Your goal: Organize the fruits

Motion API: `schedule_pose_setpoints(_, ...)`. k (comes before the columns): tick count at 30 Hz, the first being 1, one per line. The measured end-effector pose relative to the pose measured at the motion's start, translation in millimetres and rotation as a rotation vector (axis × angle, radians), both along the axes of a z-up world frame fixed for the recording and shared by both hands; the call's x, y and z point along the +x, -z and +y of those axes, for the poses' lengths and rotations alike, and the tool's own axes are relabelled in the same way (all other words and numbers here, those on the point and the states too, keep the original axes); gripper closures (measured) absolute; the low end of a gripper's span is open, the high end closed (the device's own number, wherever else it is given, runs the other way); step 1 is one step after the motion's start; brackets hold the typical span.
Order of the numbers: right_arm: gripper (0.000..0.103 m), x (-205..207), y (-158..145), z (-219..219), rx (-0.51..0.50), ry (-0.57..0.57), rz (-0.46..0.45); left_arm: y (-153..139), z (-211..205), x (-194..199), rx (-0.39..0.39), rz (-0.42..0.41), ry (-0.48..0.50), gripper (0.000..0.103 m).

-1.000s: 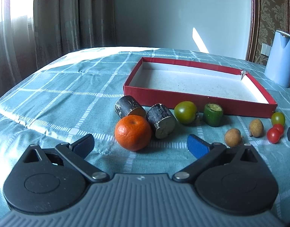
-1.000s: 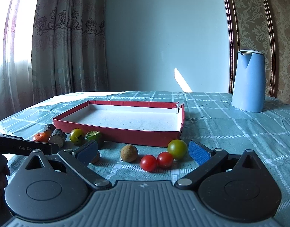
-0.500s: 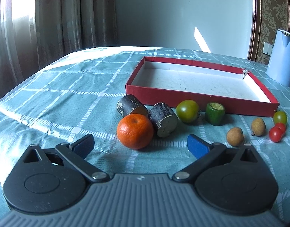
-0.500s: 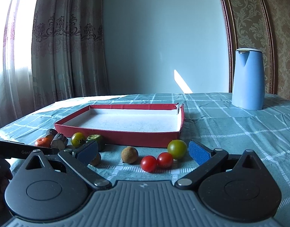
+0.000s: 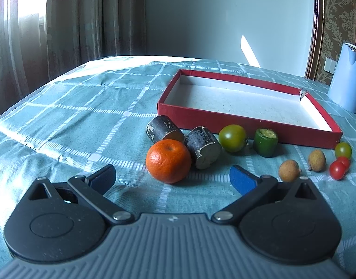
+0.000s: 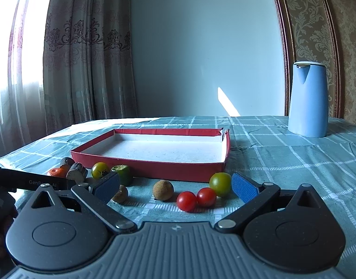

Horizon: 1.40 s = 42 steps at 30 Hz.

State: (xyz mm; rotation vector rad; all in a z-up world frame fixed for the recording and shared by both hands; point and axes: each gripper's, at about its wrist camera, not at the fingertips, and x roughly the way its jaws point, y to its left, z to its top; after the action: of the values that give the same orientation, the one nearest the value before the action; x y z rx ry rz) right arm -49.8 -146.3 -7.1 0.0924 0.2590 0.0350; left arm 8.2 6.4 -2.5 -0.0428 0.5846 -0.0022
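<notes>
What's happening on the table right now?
Nothing is picked up yet. The left gripper is open, facing the orange. The right gripper is open near two red cherry tomatoes. The red tray holds nothing; all the fruit lies on the tablecloth in front of it.
</notes>
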Motion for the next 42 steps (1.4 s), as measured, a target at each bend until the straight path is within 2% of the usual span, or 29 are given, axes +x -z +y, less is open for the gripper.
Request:
schedule_pose_setpoints(12,0.0,-2.1,-1.2,-0.2,0.003,-0.043,-0.003,-0.2,0.6,-0.9,-0.002,0.006,-0.011,0.0)
schedule_pose_setpoints(20,0.001,1.9,-2.9,1.1,-0.066,-0.055,0.041,0.3,2.5,-1.0,-0.017,-0.005,-0.011,0.0)
schedule_pose_setpoints(22,0.013,7.9,-3.2,1.4,-0.072,-0.071,0.068,0.3,3.1,-1.5,-0.026,-0.008,-0.009,0.0)
schedule_pose_setpoints(23,0.025,11.4,-3.3,2.8,-0.081,-0.079,0.08,0.3,3.5,-1.6,-0.031,-0.009,-0.01,0.0)
schedule_pose_setpoints(24,0.045,14.7,-3.5,4.3,-0.087,-0.085,0.089,0.4,4.0,-1.8,-0.035,-0.01,-0.01,0.0)
schedule_pose_setpoints(25,0.053,20.4,-3.7,6.7,-0.092,-0.105,0.112,0.3,4.8,-1.9,-0.042,-0.013,-0.01,0.0)
schedule_pose_setpoints(30,0.055,43.1,-5.9,21.4,-0.116,-0.14,0.163,0.1,5.6,-2.8,-0.057,-0.02,-0.008,0.0)
schedule_pose_setpoints(40,0.055,86.5,4.9,28.2,-0.142,-0.079,0.291,0.6,7.6,-1.5,-0.065,-0.006,-0.002,0.0)
schedule_pose_setpoints(42,0.07,88.3,5.6,27.7,-0.139,-0.084,0.299,0.8,7.0,-0.1,-0.061,0.003,0.0,0.0)
